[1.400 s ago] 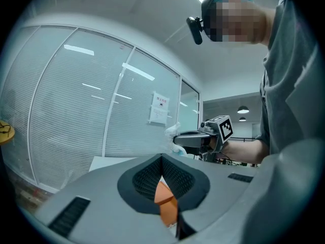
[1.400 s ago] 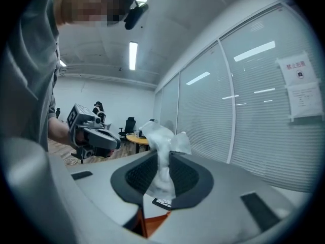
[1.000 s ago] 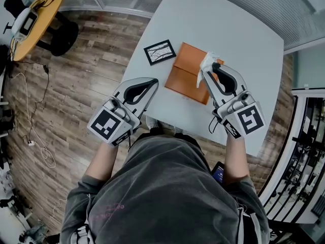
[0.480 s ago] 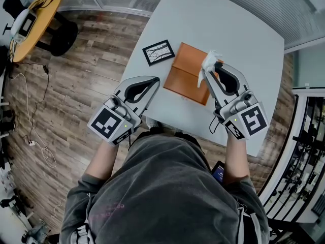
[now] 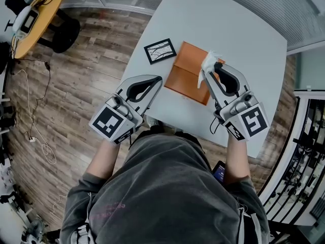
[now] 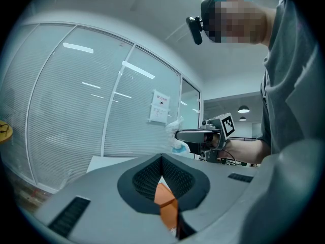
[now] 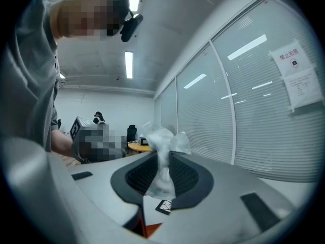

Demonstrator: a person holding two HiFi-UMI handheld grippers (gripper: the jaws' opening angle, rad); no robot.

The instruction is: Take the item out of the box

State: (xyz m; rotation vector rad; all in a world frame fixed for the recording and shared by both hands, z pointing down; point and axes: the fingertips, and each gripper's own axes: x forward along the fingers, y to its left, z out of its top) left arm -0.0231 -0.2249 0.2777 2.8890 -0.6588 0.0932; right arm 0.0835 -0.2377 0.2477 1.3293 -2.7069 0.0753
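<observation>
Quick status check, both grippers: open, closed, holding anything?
Left gripper: closed, nothing between the jaws.
Right gripper: closed on the crumpled white plastic packet.

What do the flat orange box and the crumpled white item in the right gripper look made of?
Flat orange box: probably cardboard, matte, crisp fold line. Crumpled white item, pinched by the right gripper: likely thin translucent plastic film, glossy and wrinkled.
</observation>
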